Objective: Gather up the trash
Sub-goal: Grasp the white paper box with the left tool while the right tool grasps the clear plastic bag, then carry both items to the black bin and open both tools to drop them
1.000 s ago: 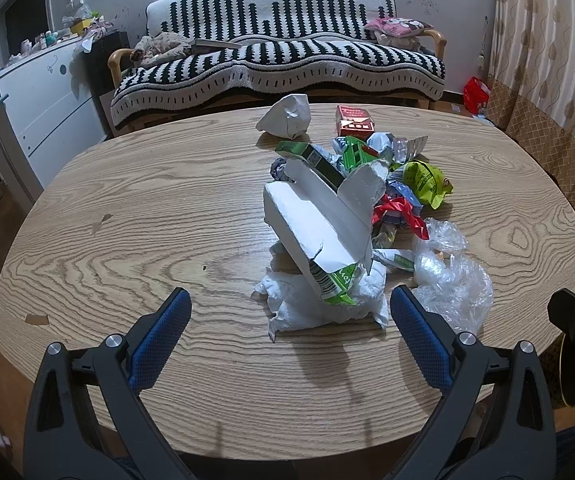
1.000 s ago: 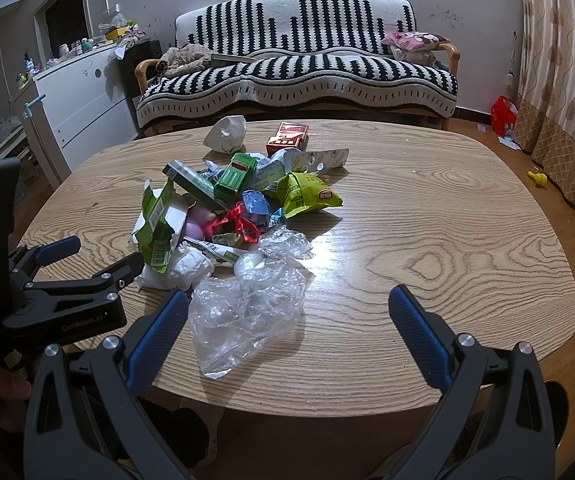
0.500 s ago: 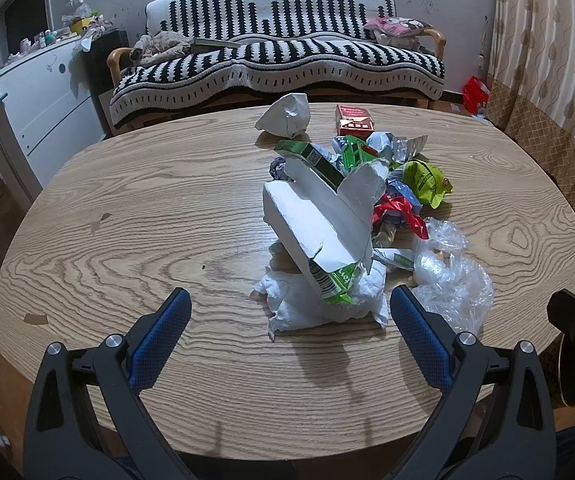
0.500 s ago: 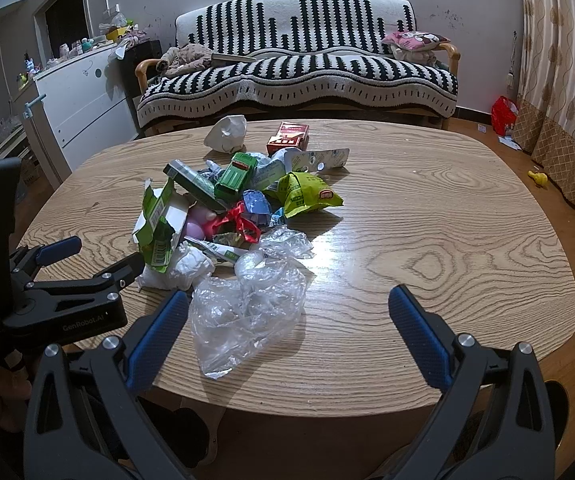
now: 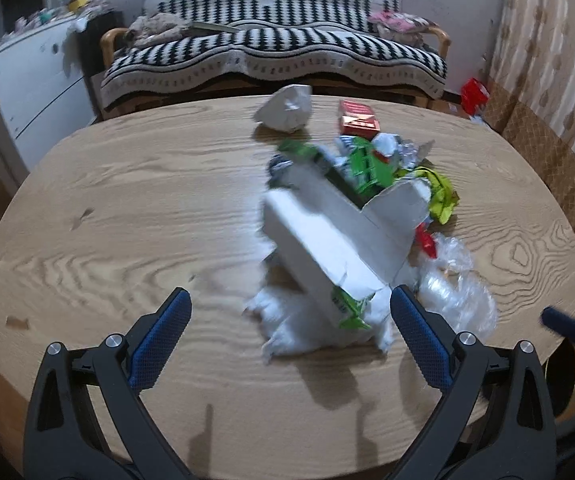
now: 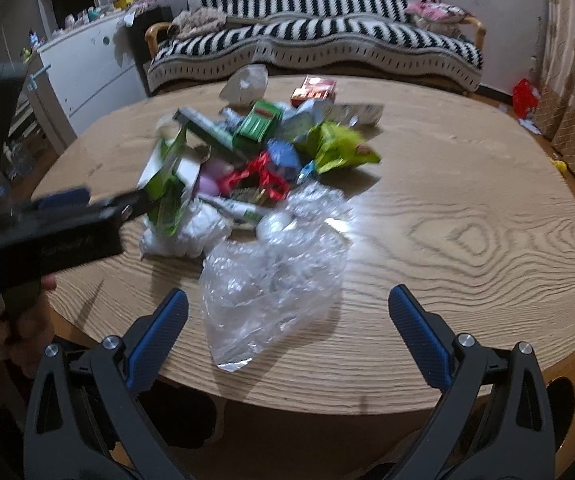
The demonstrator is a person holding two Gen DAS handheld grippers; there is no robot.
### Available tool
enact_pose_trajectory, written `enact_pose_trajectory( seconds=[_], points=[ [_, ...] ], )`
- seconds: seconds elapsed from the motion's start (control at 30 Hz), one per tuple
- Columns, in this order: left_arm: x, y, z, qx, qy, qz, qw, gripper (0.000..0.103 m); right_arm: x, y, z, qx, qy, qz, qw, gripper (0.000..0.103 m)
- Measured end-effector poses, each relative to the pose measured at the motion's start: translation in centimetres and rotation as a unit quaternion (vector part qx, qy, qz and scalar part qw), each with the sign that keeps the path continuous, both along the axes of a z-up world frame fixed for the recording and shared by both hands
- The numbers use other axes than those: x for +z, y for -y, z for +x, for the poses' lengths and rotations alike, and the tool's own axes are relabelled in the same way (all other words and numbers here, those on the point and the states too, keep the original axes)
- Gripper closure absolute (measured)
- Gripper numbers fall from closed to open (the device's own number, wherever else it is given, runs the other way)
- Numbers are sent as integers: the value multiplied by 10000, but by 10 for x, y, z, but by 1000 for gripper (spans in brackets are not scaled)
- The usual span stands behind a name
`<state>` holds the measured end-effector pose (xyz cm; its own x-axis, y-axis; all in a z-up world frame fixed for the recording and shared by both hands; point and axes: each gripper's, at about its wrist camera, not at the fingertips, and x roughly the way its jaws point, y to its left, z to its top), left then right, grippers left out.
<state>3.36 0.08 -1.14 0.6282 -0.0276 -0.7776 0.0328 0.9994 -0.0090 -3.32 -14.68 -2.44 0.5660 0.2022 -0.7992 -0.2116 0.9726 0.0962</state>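
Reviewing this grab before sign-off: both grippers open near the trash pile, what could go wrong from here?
1. The torn white carton leans on crumpled tissue; closing the left gripper on one may topple or drag the other.
2. The clear plastic bag lies near the table edge; a nudge from the right gripper could slide it off.
3. Both views are motion-blurred, so aim may be off.

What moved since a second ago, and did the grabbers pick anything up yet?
Both grabbers moved forward toward the trash pile. The left gripper now reaches the crumpled white tissue and torn carton; the right gripper is around the clear plastic bag. Both remain open, holding nothing. The trash itself hasn't shifted.
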Motion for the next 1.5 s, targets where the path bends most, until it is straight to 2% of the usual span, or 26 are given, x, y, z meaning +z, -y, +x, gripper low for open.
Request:
enact_pose_trajectory(
  seconds=[0.13,0.3,0.37,0.43,0.47,0.5,0.53,0.6,0.67,0.7,0.77,0.83,1.0,1.13,1.23,1.33,1.5],
  points=[
    [-5,14,20,-86,-101,75,9999,6,-14,-8,11,64,-249,95,9996,6],
    [-12,9,43,-32,-425,-347,9985,6,-23,-12,22,61,-339,84,9994,7],
    [-14,3,48,40,-421,-443,9981,6,-25,-11,27,41,-382,95,9992,12],
    [-19,-2,51,85,-497,-480,9976,9,-29,-12,32,50,-475,120,9988,27],
    [-21,-4,52,78,-543,-541,9970,16,-31,-12,33,46,-505,91,9987,33],
    [-23,-5,53,58,-577,-616,9964,22,-32,-13,35,48,-527,56,9986,46],
    [-24,-7,53,51,-618,-693,9957,32,-34,-13,36,78,-554,59,9984,62],
    [-21,-12,50,61,-564,-786,9953,47,-34,-14,36,124,-564,114,9983,80],
    [-16,-18,46,40,-534,-919,9943,60,-30,-13,33,183,-515,174,9984,89],
    [-13,-22,42,40,-486,-975,9940,62,-26,-13,31,212,-448,188,9986,91],
    [-5,-32,32,99,-346,-949,9948,72,-19,-10,26,227,-306,231,9990,94],
    [1,-40,24,162,-259,-963,9949,75,-10,-4,20,223,-180,302,9991,95],
    [18,-65,8,484,39,-924,9945,76,9,21,11,75,90,603,9981,96],
    [34,-65,6,545,395,-800,9945,76,27,51,5,-157,361,966,9945,96],
    [48,-49,2,319,581,-811,9945,76,42,83,1,-394,577,1213,9902,96],
    [57,-12,1,-115,640,-804,9946,76,54,124,-5,-821,782,1163,9867,96],
    [69,76,-8,-1163,664,-829,9875,76,58,216,-30,-1803,1015,959,9736,96]
  ],
)
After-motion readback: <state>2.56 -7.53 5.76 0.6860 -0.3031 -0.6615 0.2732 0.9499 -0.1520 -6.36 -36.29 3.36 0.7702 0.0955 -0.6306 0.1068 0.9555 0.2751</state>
